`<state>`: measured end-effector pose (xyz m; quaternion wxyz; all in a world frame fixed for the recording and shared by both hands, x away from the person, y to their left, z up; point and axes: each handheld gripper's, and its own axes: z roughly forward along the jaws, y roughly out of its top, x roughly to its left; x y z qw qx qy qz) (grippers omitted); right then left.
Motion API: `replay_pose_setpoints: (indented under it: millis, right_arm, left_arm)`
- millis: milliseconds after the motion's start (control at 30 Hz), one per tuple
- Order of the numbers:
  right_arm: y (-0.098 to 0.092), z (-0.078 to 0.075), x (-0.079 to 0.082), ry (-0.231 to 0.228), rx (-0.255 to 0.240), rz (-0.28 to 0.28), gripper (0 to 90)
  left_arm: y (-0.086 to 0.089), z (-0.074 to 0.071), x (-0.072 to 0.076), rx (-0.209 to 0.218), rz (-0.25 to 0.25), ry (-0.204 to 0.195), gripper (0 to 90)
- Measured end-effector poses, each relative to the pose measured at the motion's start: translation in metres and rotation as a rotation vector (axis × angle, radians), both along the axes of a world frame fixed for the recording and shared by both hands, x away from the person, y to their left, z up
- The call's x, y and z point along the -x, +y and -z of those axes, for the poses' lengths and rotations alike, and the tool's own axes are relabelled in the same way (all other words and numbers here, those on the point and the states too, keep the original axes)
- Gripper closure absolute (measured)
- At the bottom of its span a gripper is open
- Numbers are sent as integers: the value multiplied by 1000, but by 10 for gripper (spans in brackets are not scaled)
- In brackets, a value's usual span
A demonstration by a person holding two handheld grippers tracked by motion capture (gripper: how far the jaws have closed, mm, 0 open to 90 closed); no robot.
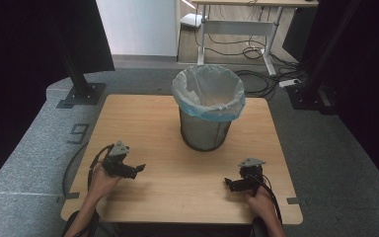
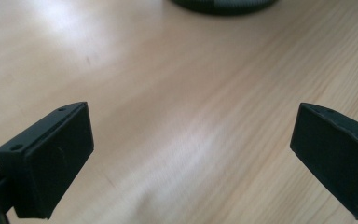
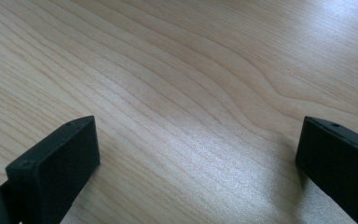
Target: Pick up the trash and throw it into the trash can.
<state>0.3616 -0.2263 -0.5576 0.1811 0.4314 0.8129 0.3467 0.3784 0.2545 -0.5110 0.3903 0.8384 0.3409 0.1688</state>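
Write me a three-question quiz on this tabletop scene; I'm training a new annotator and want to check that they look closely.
1. True or false: the left gripper holds an object between its jaws.
2. What lines the mesh waste bin? A) a pale plastic bag B) a cloth towel C) nothing
3. Fill in: both grippers rest near the ____ edge of the wooden table, the person's side.

Key
1. False: its jaws stand wide apart with bare wood between them, as do those of the right gripper.
2. A: the bag is folded over the rim.
3. Near (front).
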Motion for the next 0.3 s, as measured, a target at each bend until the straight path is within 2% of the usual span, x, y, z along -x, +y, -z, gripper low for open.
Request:
replay_pose_setpoints:
  millis: [100, 200, 300]
  right_arm:
    - [0, 0, 0, 1, -1, 1, 0]
    - [0, 0, 0, 1, 0, 0, 0]
    - [0, 0, 0, 1, 0, 0, 0]
  left_arm:
    - [1, 17, 4, -4, -14, 25, 0]
    - [-1, 28, 7, -74, -9, 40, 0]
    - [-2, 30, 8, -104, -10, 42, 0]
